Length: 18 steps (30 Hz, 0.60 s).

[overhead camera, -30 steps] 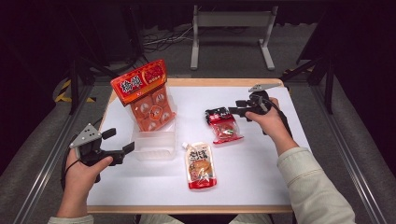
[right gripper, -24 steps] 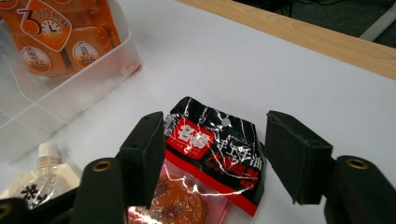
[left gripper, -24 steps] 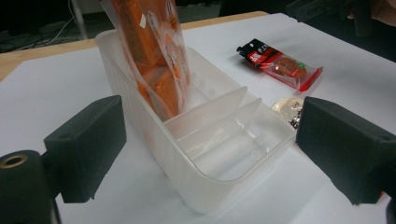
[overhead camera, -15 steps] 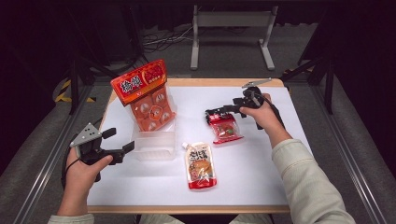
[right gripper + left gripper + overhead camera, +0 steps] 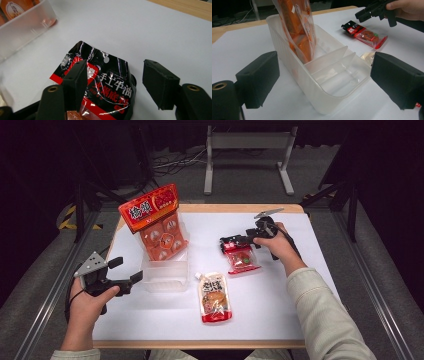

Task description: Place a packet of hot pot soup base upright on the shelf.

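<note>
1 glossy black-and-red packet [image 5: 105, 82] — clear-windowed — sits between the spread-apart right gripper [image 5: 115, 80].

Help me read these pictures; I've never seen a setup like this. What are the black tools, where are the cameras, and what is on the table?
A person holds a two-jaw gripper in each hand. One camera looks down from above; one rides on each gripper. On the white table stands a clear divided bin with an orange snack bag upright in it. A spouted sauce pouch lies in front. The right gripper is open, its jaws either side of a black-and-red packet that lies flat. The left gripper is open, holds nothing and faces the bin.
</note>
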{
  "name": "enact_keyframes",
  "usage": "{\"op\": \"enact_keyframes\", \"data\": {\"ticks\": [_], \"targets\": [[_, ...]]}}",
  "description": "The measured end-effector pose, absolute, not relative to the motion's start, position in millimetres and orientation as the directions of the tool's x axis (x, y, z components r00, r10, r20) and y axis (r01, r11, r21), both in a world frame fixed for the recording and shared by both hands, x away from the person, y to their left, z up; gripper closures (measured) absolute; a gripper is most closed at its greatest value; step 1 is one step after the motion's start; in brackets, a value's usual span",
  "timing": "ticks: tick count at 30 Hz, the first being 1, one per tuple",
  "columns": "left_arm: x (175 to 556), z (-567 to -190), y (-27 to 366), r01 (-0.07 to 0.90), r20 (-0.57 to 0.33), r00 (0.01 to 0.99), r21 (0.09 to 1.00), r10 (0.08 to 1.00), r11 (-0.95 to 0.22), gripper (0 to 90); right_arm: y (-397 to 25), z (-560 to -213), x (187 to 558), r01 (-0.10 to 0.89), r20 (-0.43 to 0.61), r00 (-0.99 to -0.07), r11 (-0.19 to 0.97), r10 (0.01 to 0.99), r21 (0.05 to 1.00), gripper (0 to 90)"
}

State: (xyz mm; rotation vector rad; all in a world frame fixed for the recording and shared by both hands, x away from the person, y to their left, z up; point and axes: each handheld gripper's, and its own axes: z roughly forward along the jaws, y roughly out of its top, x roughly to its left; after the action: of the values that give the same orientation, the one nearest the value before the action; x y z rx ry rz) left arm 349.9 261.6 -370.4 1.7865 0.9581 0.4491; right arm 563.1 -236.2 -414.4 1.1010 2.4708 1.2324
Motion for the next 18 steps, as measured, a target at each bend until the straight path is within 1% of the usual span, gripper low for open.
{"op": "enact_keyframes", "data": {"ticks": [8,18], "targets": [[349.8,-370.6,262.3,0.401,-0.126,0.612,0.900,0.780,-0.170,9.2,-227.7,-423.1,564.0,0.542,0.153,-0.723,0.415,0.674,0.731,32.3],[349.5,-371.0,263.3,0.398,-0.125,0.610,0.902,0.782,-0.167,9.0,-219.2,-431.3,565.8,0.524,0.130,-0.737,0.439,0.664,0.730,31.6]]}}
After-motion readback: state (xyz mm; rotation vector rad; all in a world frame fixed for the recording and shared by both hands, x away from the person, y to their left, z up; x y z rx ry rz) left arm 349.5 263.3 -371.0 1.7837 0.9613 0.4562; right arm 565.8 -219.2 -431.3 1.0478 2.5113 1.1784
